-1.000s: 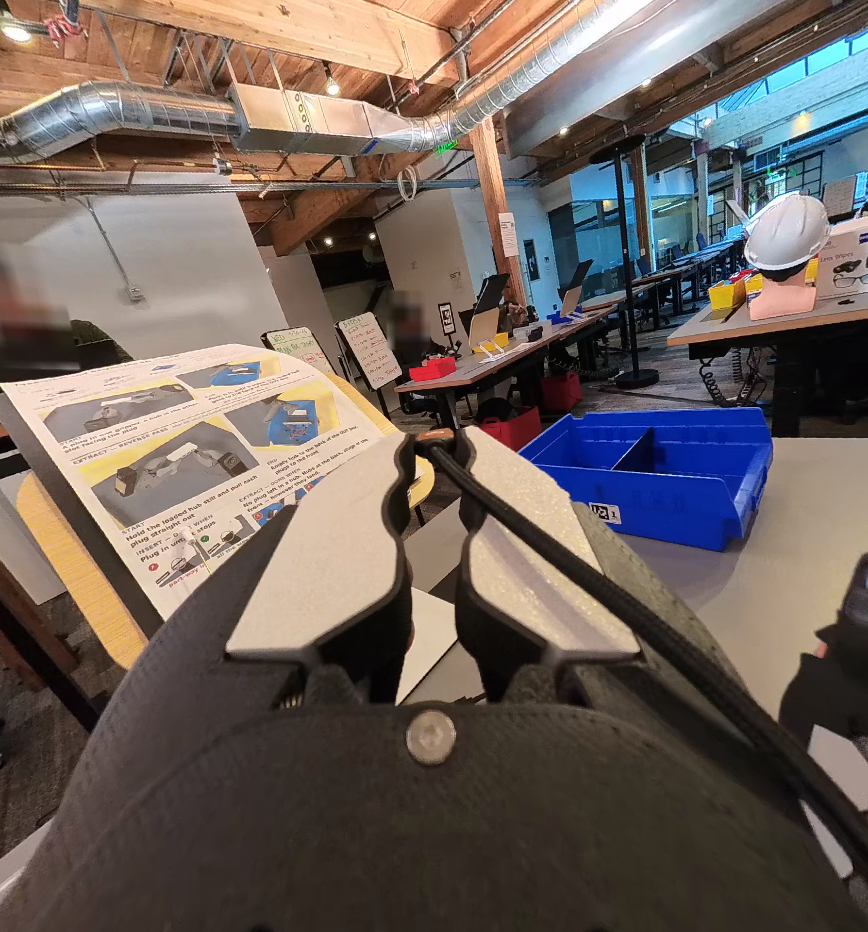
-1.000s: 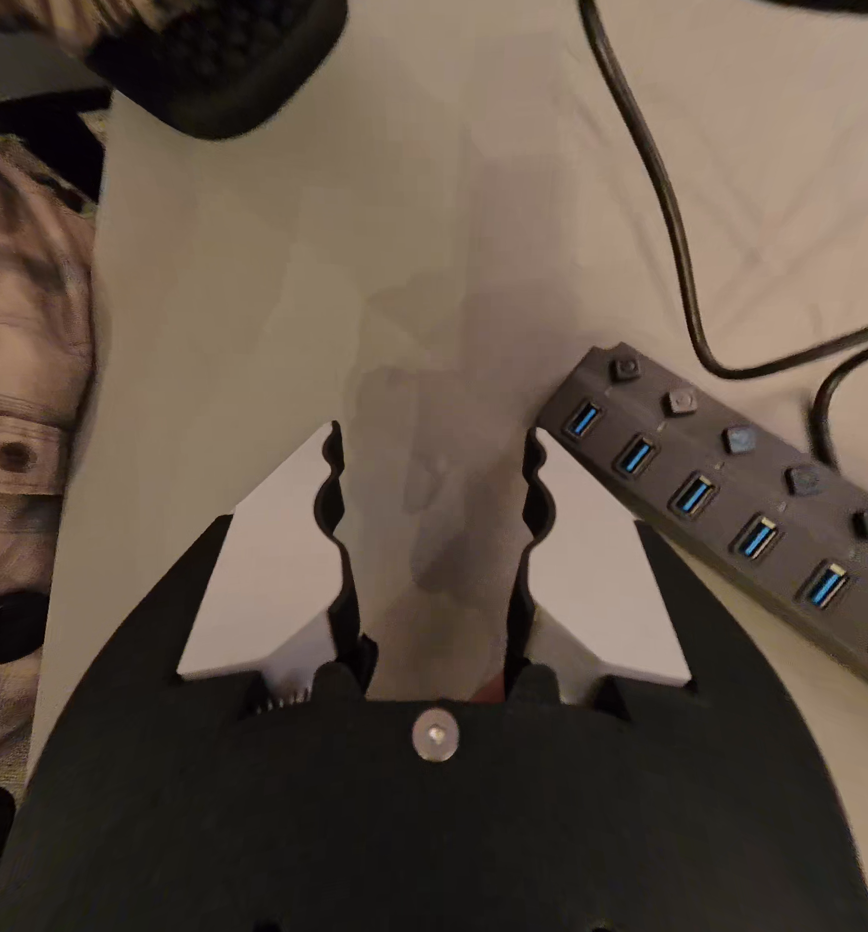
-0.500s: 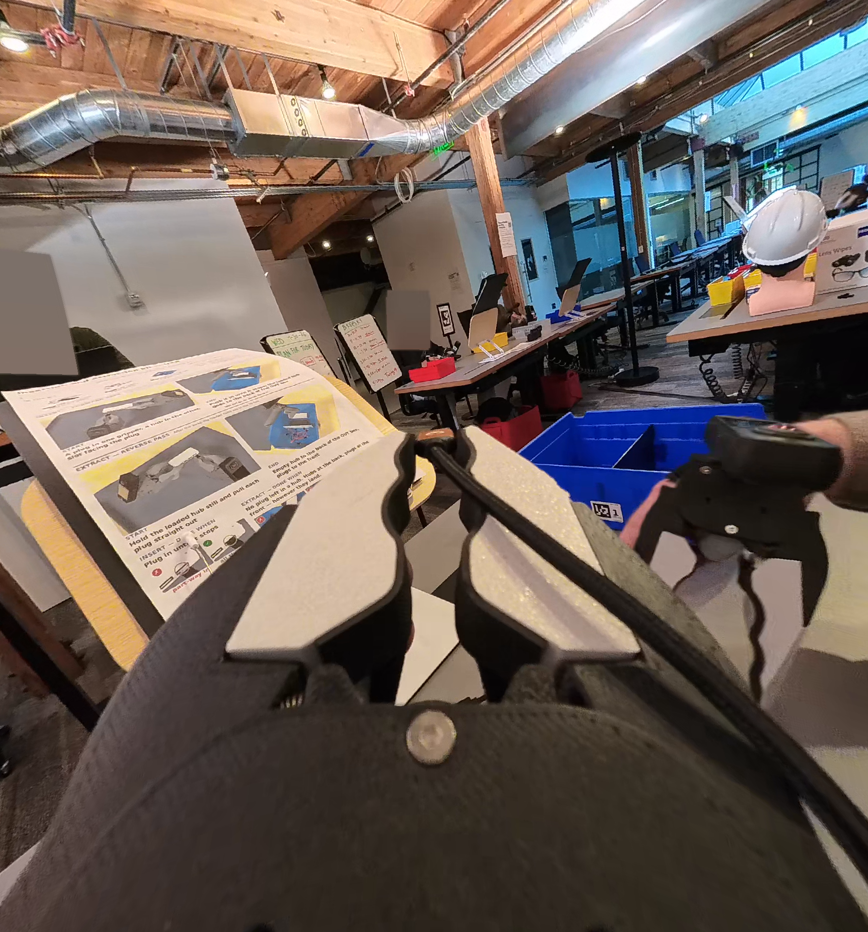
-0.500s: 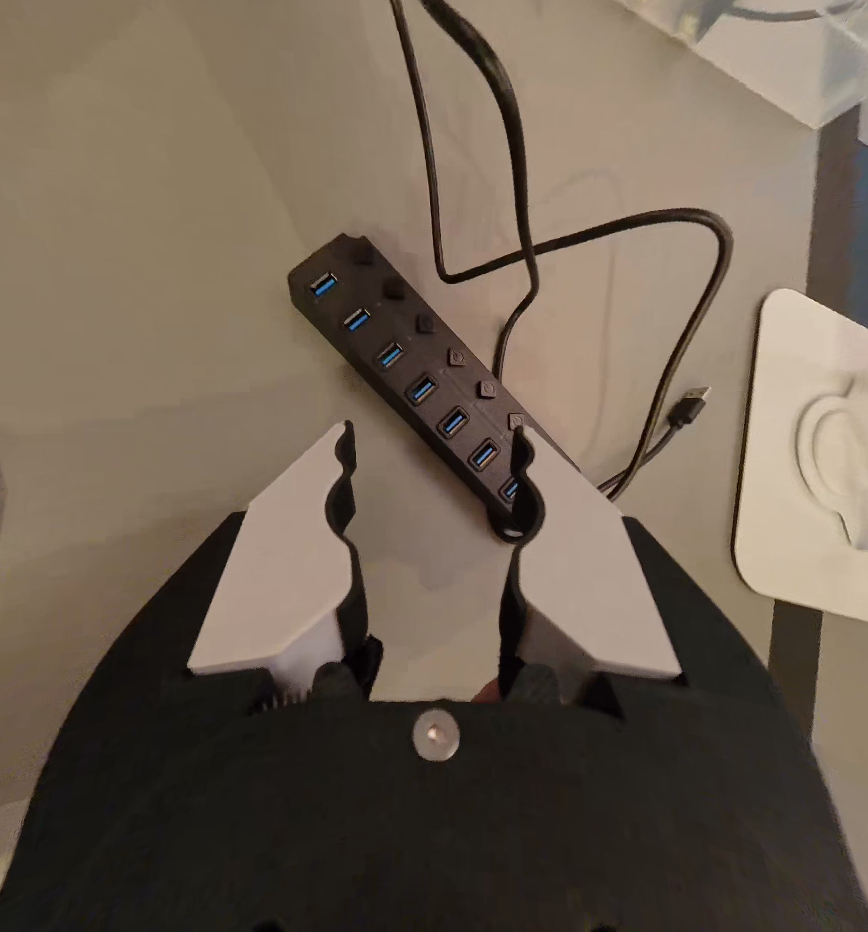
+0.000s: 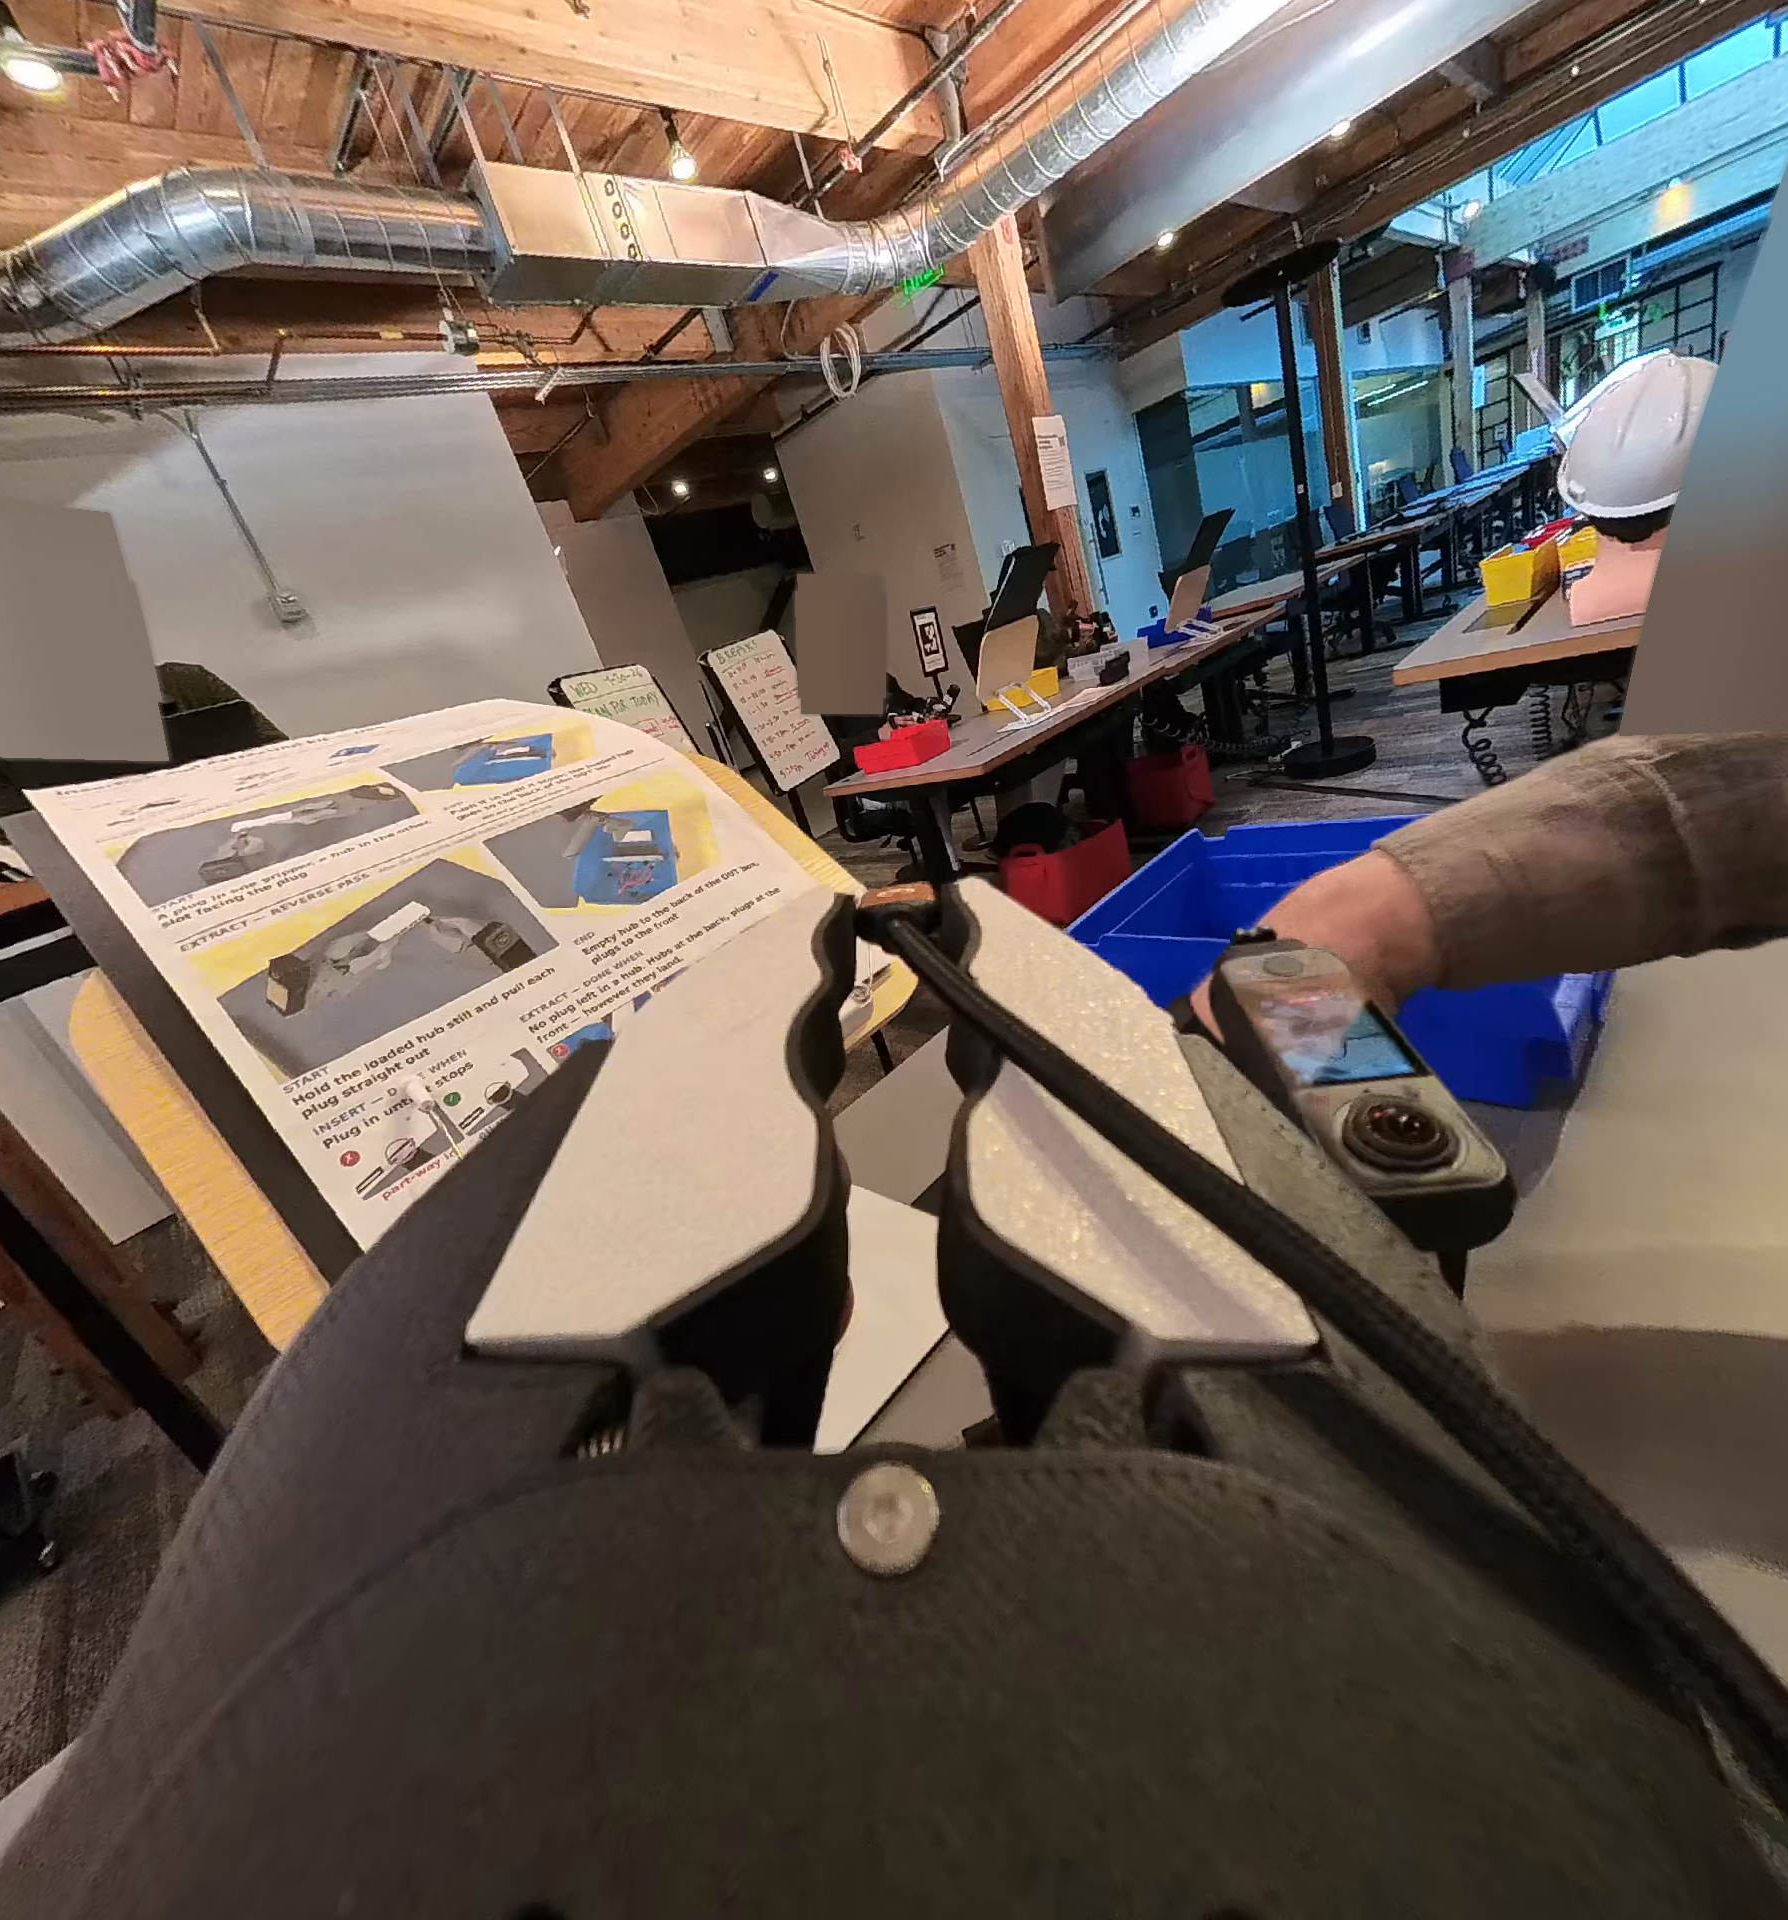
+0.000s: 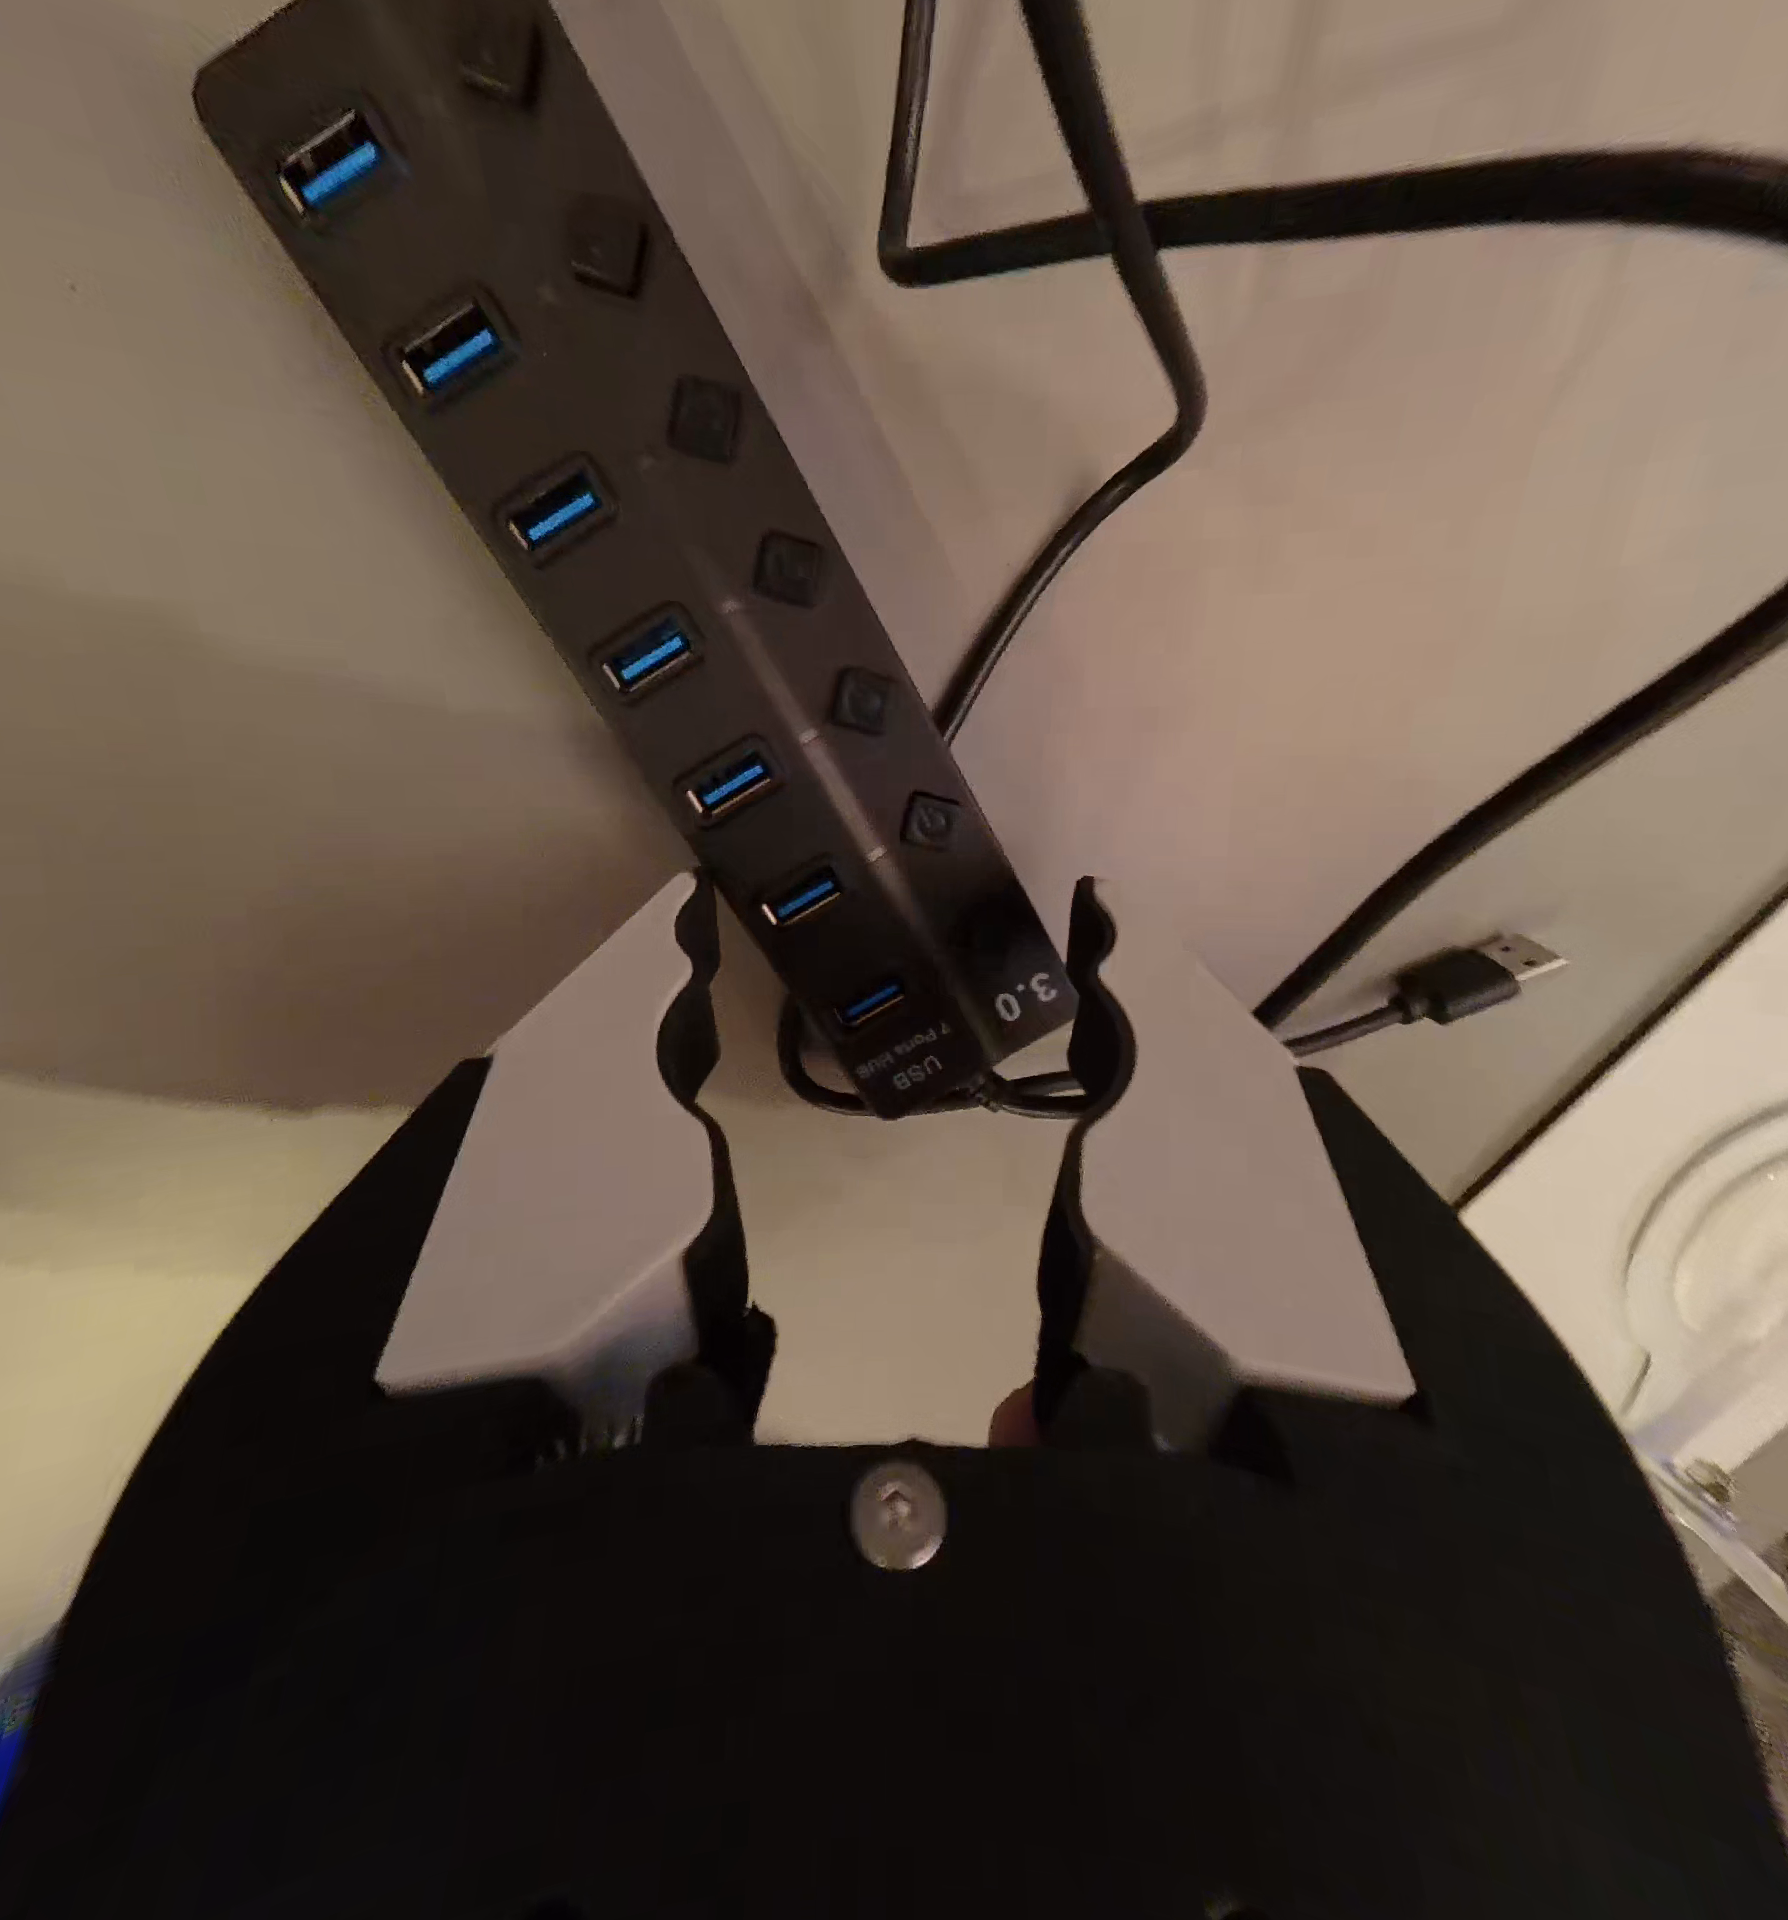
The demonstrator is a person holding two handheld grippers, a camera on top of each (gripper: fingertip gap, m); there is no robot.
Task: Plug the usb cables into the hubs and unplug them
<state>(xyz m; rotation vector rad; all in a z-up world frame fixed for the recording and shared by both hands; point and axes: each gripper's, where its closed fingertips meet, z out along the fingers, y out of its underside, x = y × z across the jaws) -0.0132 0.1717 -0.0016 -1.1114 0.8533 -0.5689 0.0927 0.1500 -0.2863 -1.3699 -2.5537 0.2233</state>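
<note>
straddling the near end of the black usb hub [image 6: 661,582] with the right gripper [image 6: 890,925], fingers spread wide, nothing clamped. i'd call this the reach-for-hub step of the insert phase: all seven blue ports in the row look empty, no plug seated.

left gripper [image 5: 895,914] is raised off the table, fingers narrowed onto an orange-tipped plug [image 5: 895,896] at the tips, its black braided cable [image 5: 1285,1236] trailing back over the right finger. tip contact looks firm, but how much of the plug body sits between the pads i can't tell.

hub lies flat on the pale table [image 6: 194,831], running diagonally away up-left. its near end, the one with the printing, sits between the right fingertips; whether the pads touch its sides is unclear. a thin black lead curls out under that end, so closing may pinch it. a second usb-a plug [image 6: 1472,971] lies loose just right of the right finger.

next move, my read: close right on the hub's near end without trapping the lead, hold it still, then bring the left plug down square to a port.

left view also shows the blue divided bin [image 5: 1285,883] on the table's far side, the instruction sheet [image 5: 402,914] propped at left, and the person's hand [image 5: 1326,935] on the right gripper's handle.
</note>
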